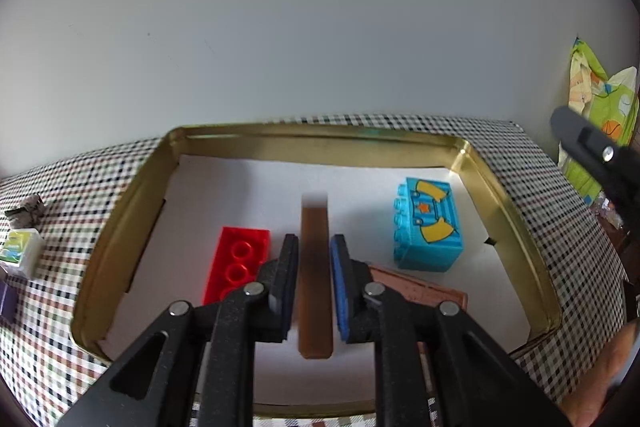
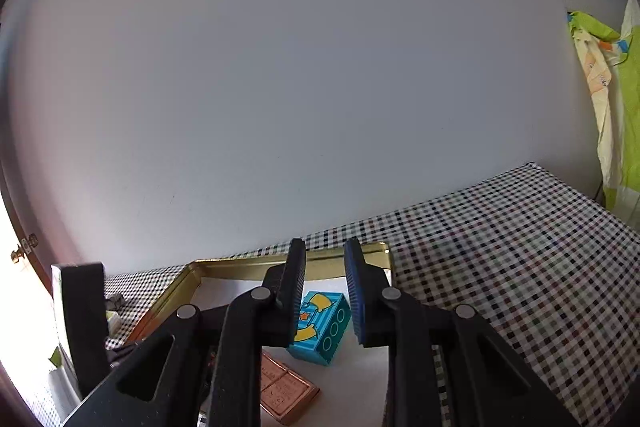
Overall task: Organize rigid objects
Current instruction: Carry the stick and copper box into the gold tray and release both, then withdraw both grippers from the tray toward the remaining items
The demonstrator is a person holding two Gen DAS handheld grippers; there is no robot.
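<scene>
Inside the gold-rimmed metal tin (image 1: 120, 211) on the checked worktop (image 1: 520, 163), a slim brown rectangular bar (image 1: 315, 267) lies lengthwise between the left gripper (image 1: 314, 255) jaws, spread slightly clear of it. The right gripper (image 2: 325, 291), holding nothing, jaws narrowly parted at their closest setting, hovers nearer the turquoise printed toy brick (image 2: 320, 331).

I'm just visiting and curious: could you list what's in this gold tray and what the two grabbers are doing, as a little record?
tray: gold tin, paper-lined, on checked cloth
inside: red brick, blue printed brick, copper slab, brown bar
left gripper: brown bar between its jaws; grip unclear
right gripper: shut, holding nothing
</scene>
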